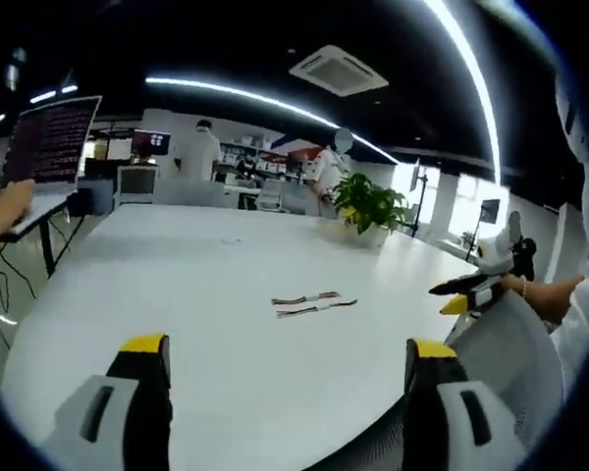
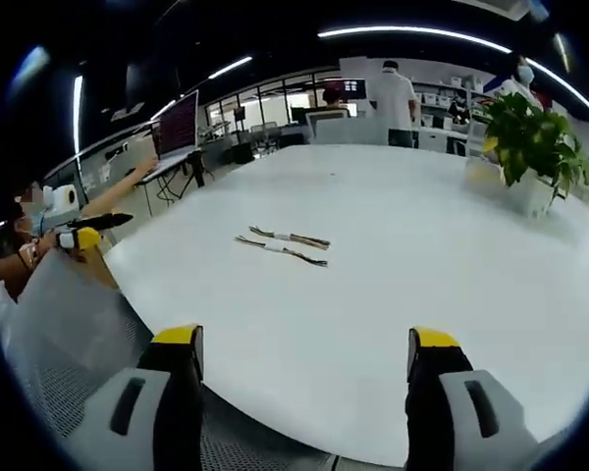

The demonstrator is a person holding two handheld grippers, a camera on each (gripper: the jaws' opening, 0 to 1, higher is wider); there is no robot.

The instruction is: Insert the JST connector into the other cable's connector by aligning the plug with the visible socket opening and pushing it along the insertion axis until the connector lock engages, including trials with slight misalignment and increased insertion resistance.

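Two short cables with small connectors lie side by side on the white table (image 1: 177,285), one cable (image 1: 306,297) just behind the other cable (image 1: 317,308). They rest apart from both grippers. My left gripper (image 1: 287,345) hangs over the near table edge, open, with nothing between its yellow-tipped jaws. The right gripper (image 1: 454,296) comes in from the right edge, held in a person's hand. In the right gripper view the same cables (image 2: 287,244) lie ahead on the table (image 2: 422,255). My right gripper (image 2: 304,339) is open and empty, and the left gripper (image 2: 96,230) shows at the left.
A potted plant (image 1: 368,204) (image 2: 530,132) stands at the table's far side. A laptop (image 1: 49,137) (image 2: 177,123) sits on a side desk with a person's hand at it. A mesh chair back (image 1: 506,348) (image 2: 69,304) stands at the table edge. People stand in the background.
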